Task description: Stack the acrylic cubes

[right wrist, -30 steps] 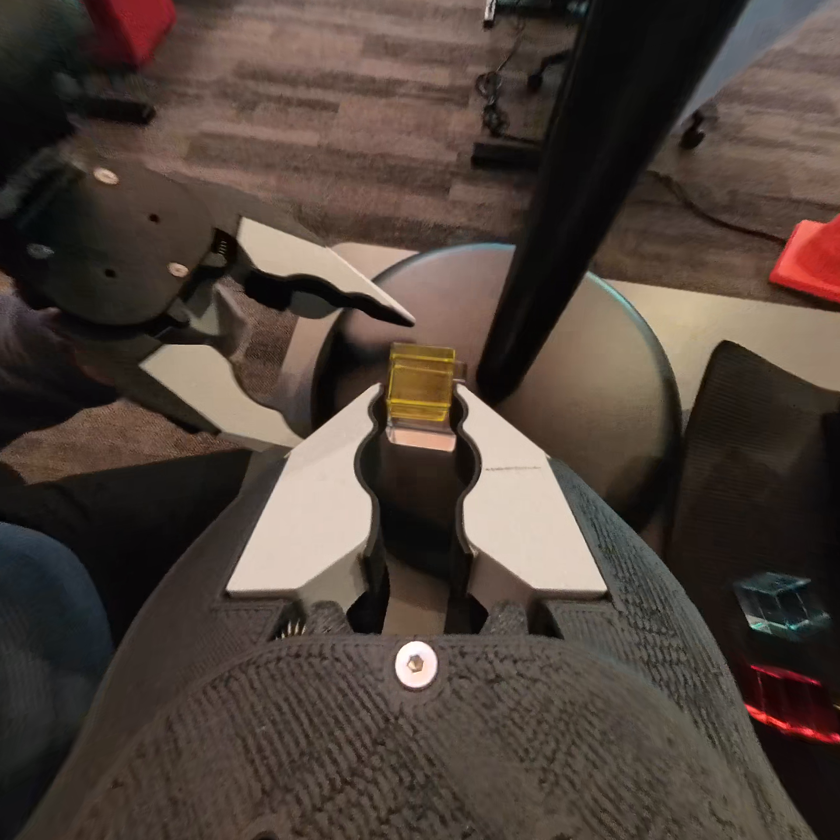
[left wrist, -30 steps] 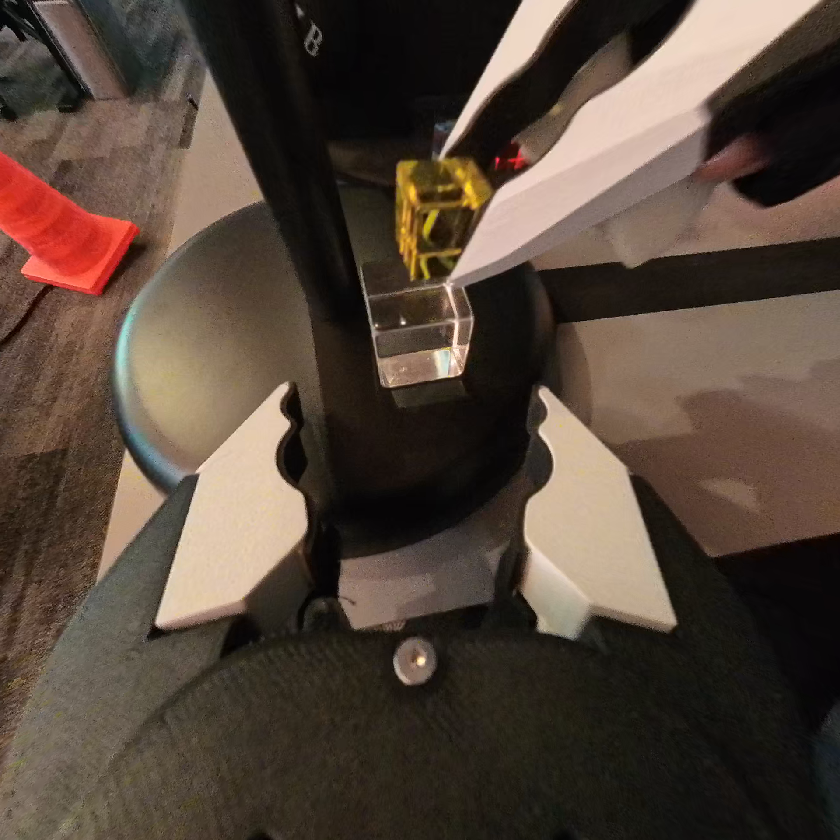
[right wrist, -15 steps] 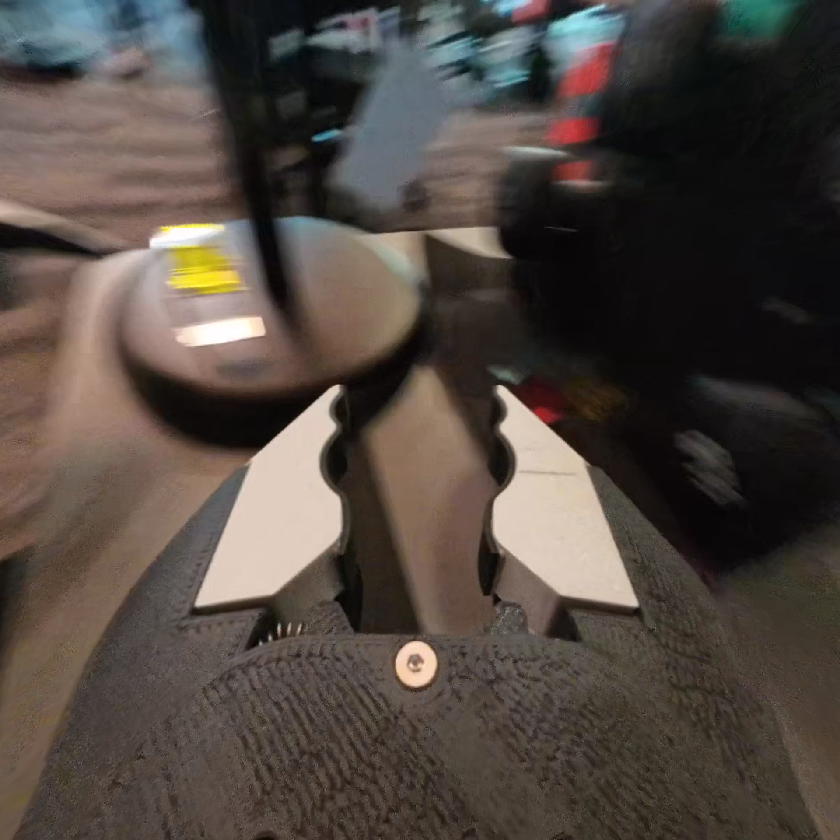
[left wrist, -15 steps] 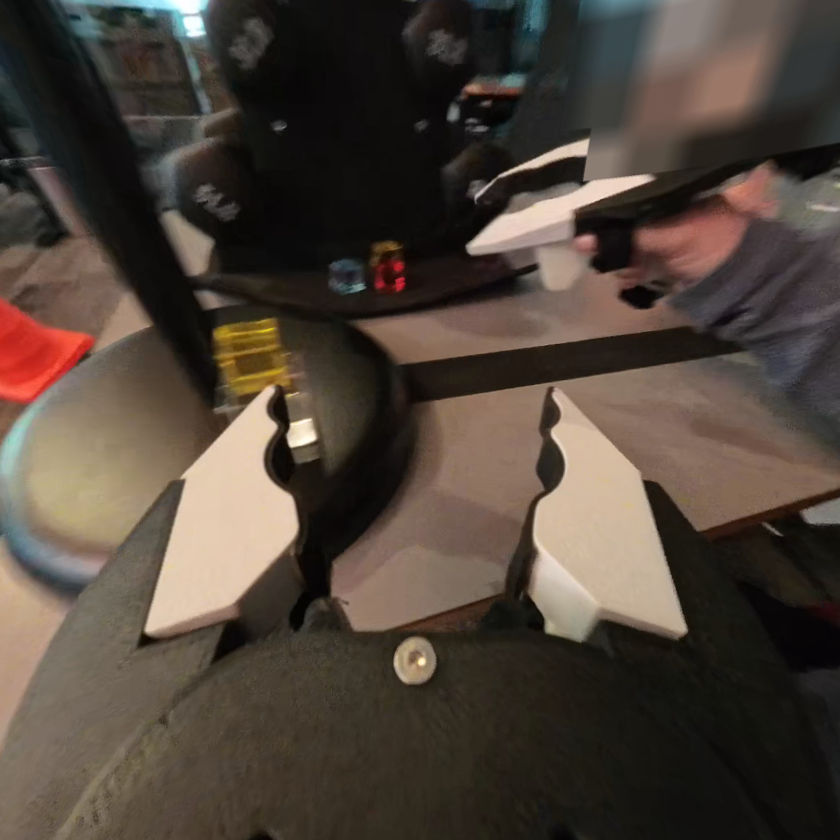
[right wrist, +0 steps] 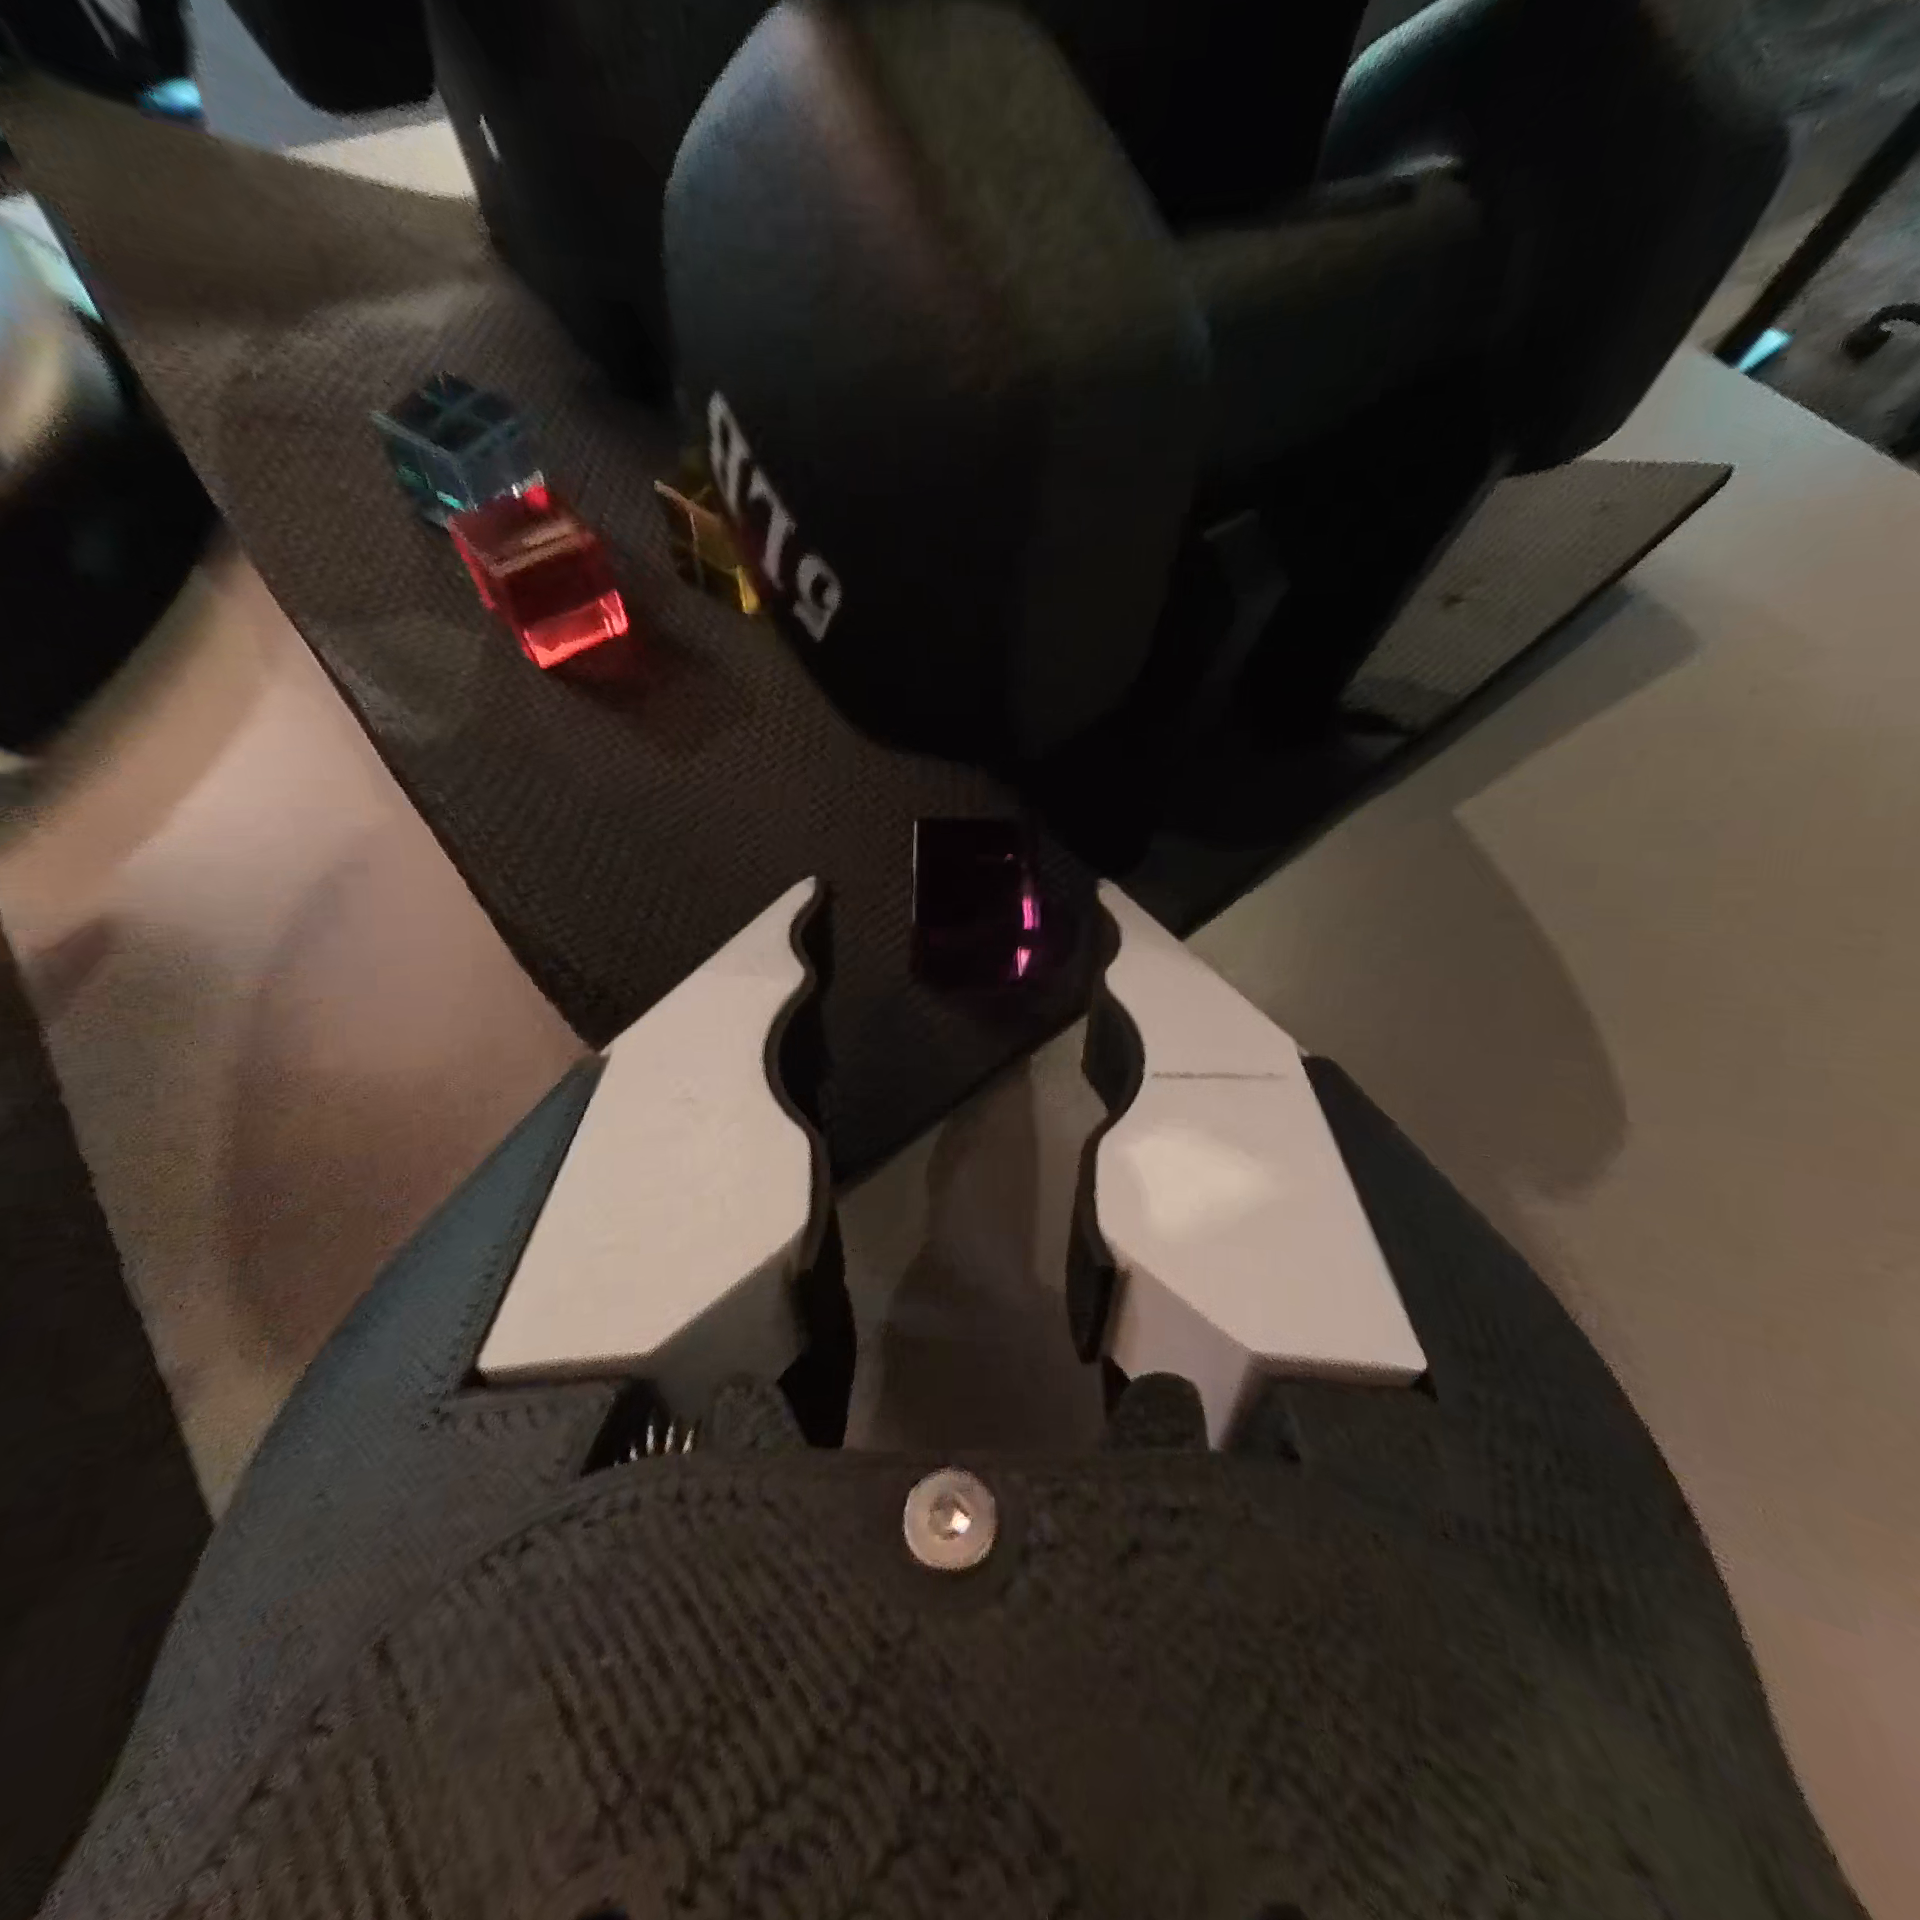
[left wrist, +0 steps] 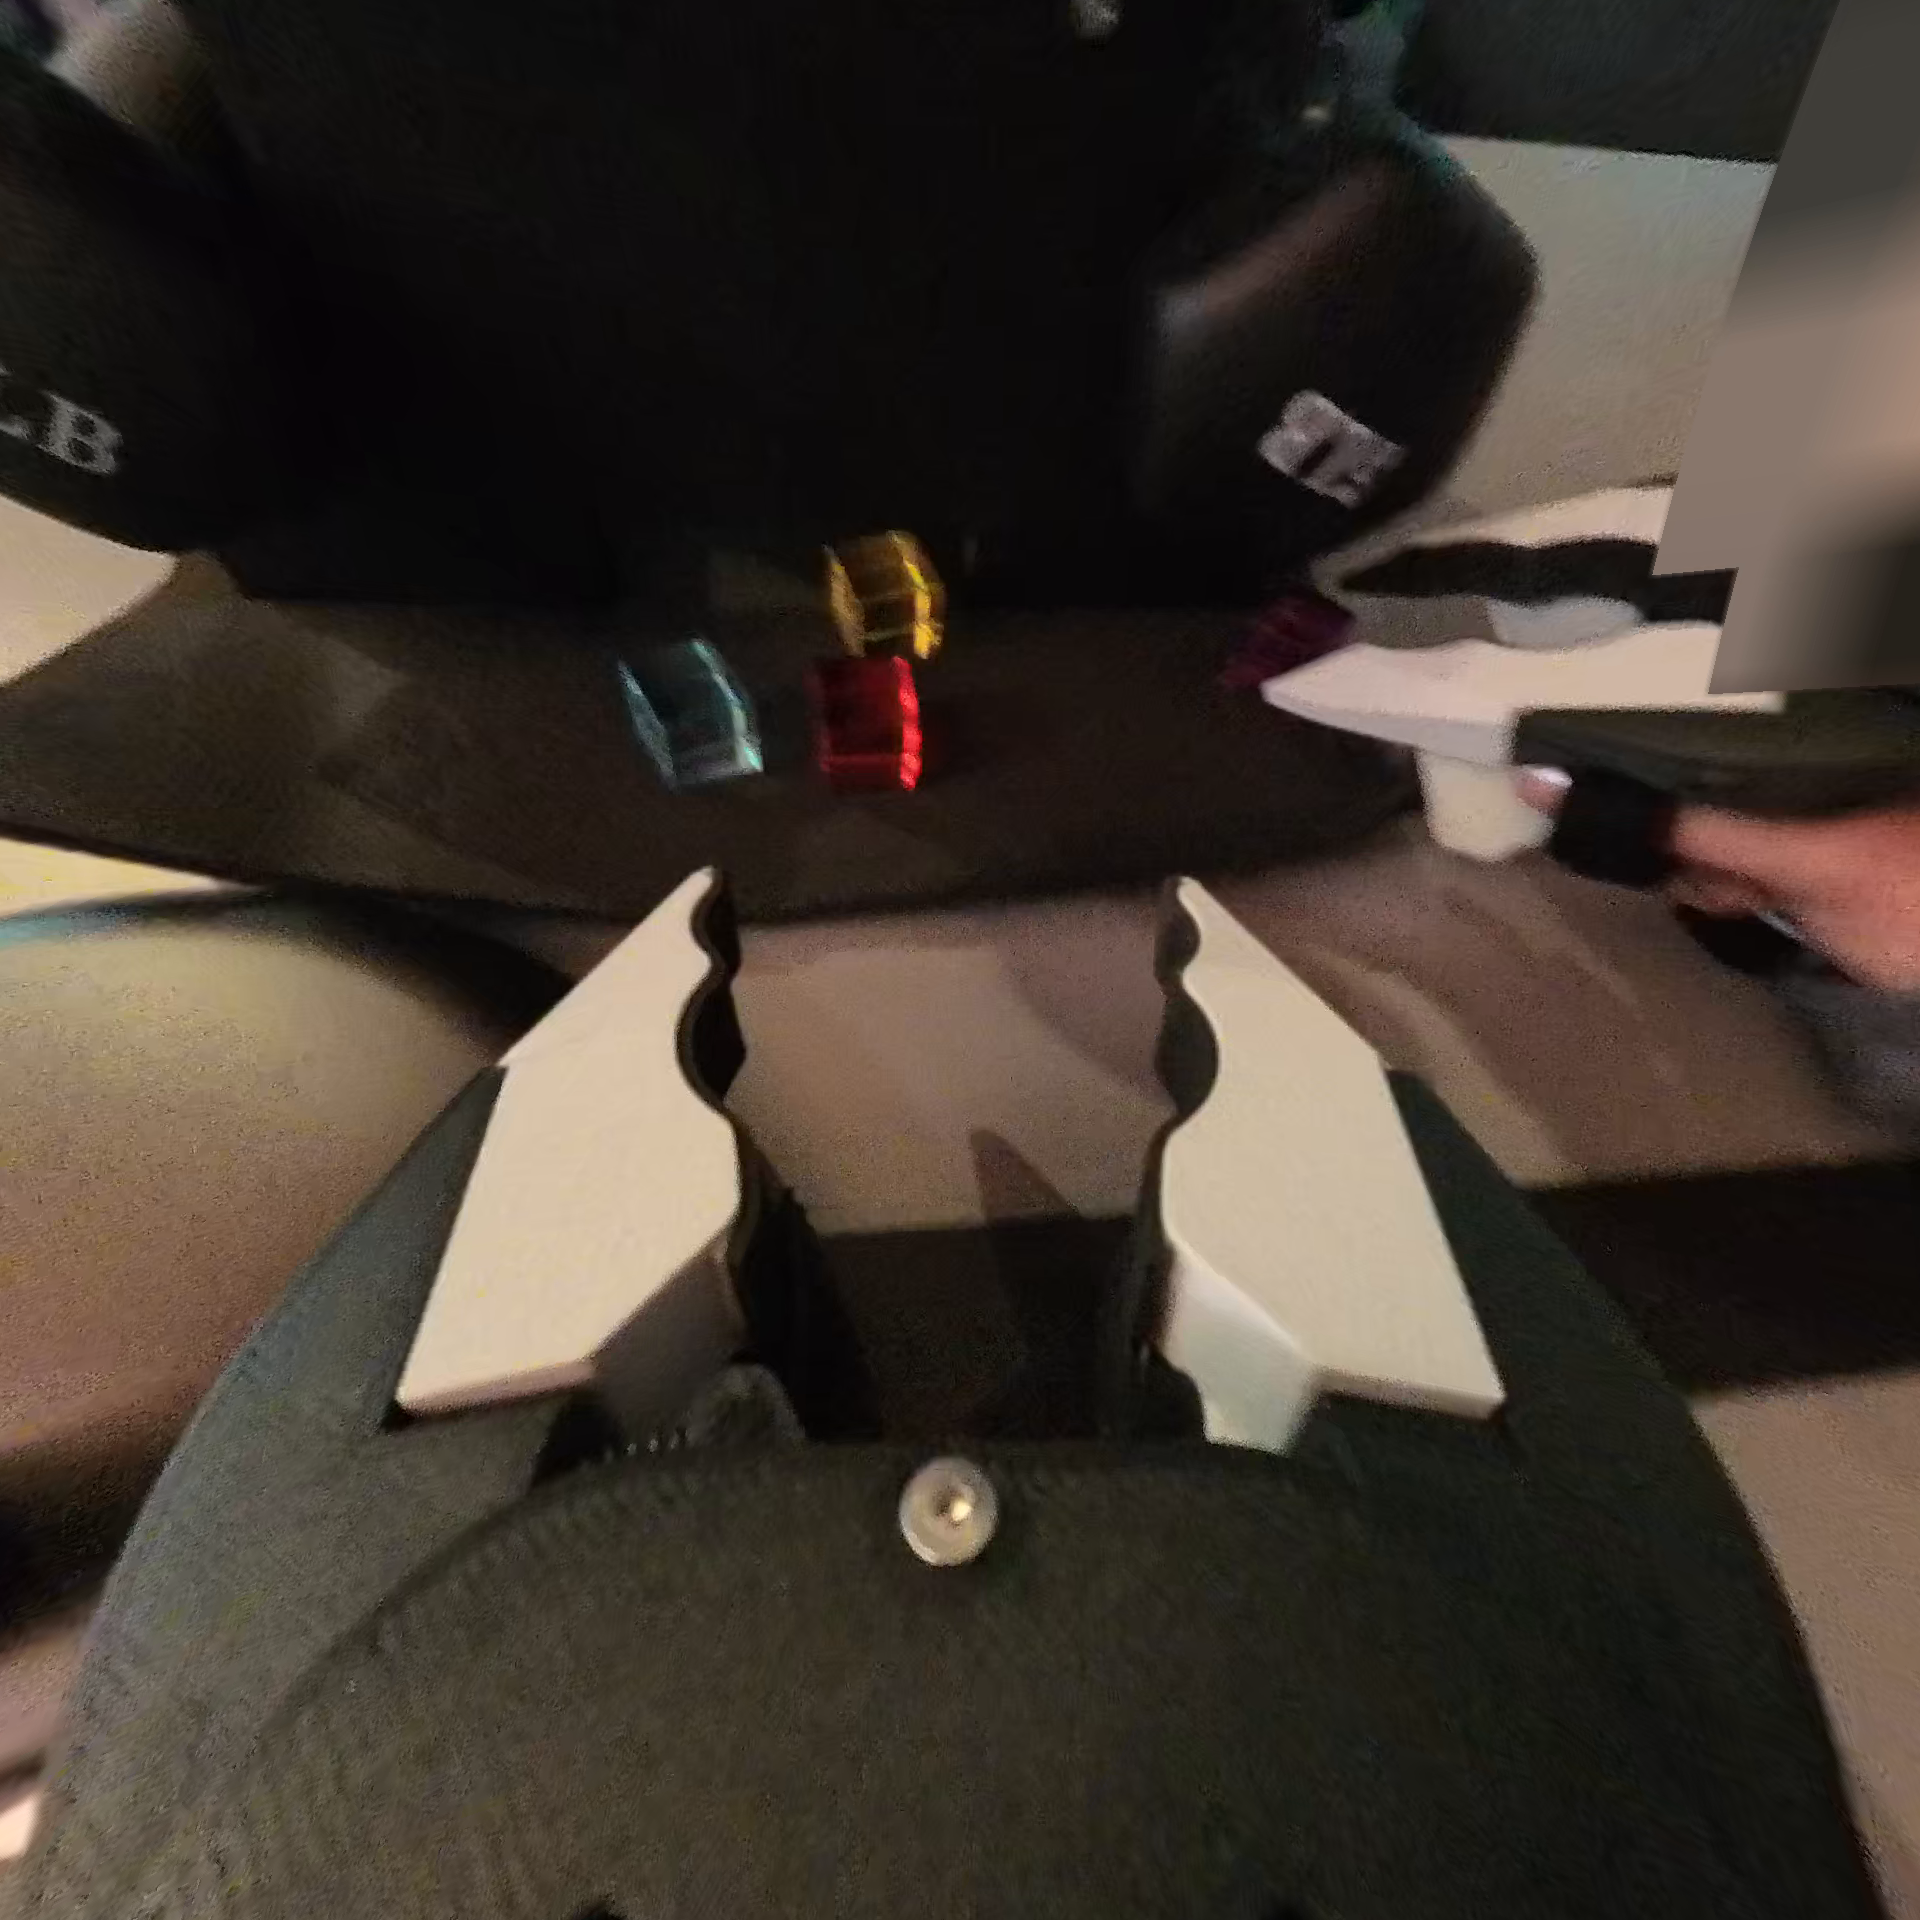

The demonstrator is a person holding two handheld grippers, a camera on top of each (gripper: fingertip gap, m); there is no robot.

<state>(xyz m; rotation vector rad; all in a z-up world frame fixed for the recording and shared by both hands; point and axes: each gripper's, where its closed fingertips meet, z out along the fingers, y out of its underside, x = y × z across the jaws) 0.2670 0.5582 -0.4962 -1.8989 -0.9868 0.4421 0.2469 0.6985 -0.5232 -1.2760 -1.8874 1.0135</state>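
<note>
Both grippers released over a dark mat carrying four small translucent cubes.

We see the right gripper (right wrist: 961, 914) spread around one purple cube (right wrist: 971, 904), standing upright on the mat (right wrist: 582, 790) with a gap at the left pad; the left gripper (left wrist: 945, 914) gapes bare above the bench (left wrist: 914, 1060), near one red cube (left wrist: 868, 722), one clear cube (left wrist: 691, 712) and one yellow cube (left wrist: 883, 592).

red cube (right wrist: 540, 582) | yellow cube (left wrist: 885, 592) | pale blue clear cube (left wrist: 691, 712) | purple cube (right wrist: 977, 914), seemingly dark | black woven-textured mat (right wrist: 582, 810) | beige table (right wrist: 1662, 935)
</note>
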